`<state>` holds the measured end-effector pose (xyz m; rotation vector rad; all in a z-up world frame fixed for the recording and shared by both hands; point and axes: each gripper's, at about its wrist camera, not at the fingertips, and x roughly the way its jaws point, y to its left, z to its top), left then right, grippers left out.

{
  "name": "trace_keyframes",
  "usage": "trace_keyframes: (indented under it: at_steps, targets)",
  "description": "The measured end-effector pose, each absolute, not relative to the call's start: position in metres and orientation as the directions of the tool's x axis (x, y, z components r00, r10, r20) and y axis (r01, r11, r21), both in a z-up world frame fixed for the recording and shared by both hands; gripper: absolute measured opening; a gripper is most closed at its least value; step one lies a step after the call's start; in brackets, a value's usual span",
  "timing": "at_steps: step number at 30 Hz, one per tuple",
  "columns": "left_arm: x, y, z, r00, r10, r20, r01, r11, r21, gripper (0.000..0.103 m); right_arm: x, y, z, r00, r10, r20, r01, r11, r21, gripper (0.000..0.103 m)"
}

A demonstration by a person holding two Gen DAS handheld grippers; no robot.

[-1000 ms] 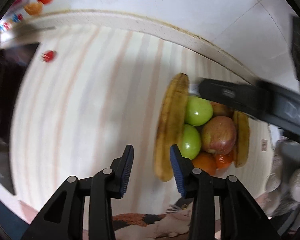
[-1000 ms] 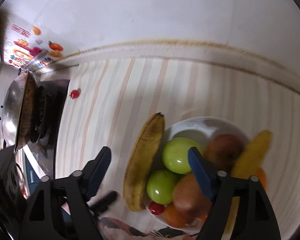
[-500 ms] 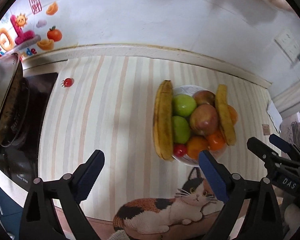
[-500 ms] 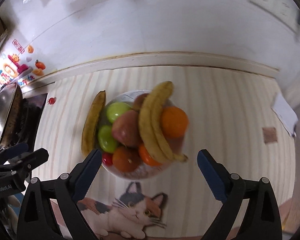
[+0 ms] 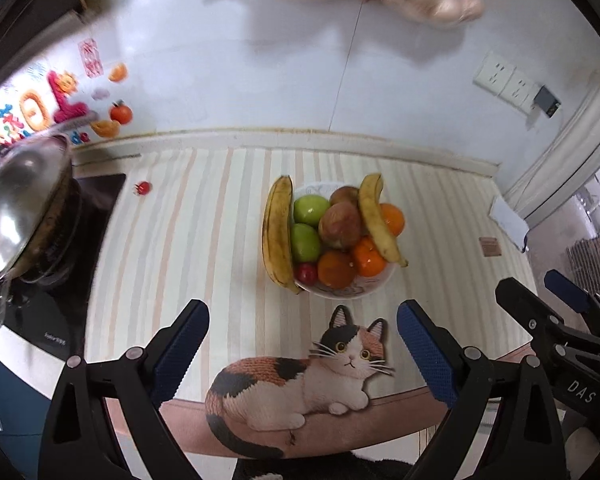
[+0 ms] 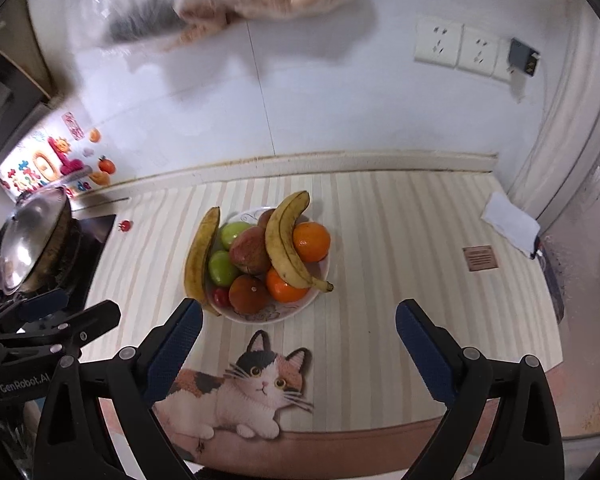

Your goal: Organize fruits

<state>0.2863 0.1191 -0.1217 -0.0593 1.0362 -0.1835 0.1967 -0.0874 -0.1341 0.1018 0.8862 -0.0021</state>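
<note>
The fruit is heaped in a white bowl (image 5: pixel 342 292) on the striped mat (image 5: pixel 220 240); both the left gripper (image 5: pixel 302 354) and the right gripper (image 6: pixel 298 354) are held above the mat's near edge, in front of the bowl, fingers spread wide and empty; a small tomato (image 5: pixel 143 188) lies well left of the bowl.

- The left gripper (image 5: pixel 302 350) hangs above the near edge of the counter, jaws spread wide, nothing between its blue pads (image 5: pixel 180 350); in the right wrist view its black body shows at the left
- The right gripper (image 6: pixel 298 350) sits level beside it, jaws equally wide and holding nothing; in the left wrist view its fingers (image 5: pixel 520 312) show at the right edge
</note>
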Motion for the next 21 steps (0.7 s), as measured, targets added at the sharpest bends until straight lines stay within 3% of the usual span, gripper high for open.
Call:
trace_keyframes:
  at_steps: [9, 21]
  targets:
    - [0.199, 0.118, -0.071, 0.611, -0.146, -0.778, 0.082, 0.989, -0.122, 0.096, 0.102, -0.092, -0.083, 0.721, 0.067, -0.689, -0.018, 0.997, 0.078, 0.101]
    - [0.112, 0.115, -0.039, 0.67, -0.121, -0.732, 0.089, 0.993, -0.082, 0.096, 0.007, -0.088, -0.05, 0.756, 0.072, -0.65, -0.032, 0.997, 0.074, 0.102]
